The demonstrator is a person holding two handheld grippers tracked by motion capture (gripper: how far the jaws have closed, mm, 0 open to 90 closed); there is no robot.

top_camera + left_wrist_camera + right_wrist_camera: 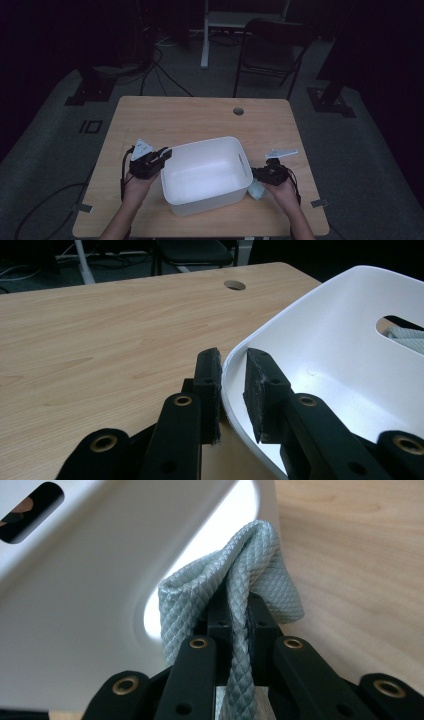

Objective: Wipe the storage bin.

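- White plastic bin (206, 175): stood on the tabletop (200, 117) near its front edge, centred; slot handles in its end walls; no label or writing legible.
- Pale green waffle-textured cloth (235, 580): bunched against the bin's right outer wall, near the front right corner.
- Left claw (232, 390): clamped on the bin's left rim, one pad outside, one inside.
- Right claw (239, 625): closed on the cloth.

bin (206, 150) mid-table (150, 115); cloth (257, 190) right of bin; chair (272, 47) behind table.
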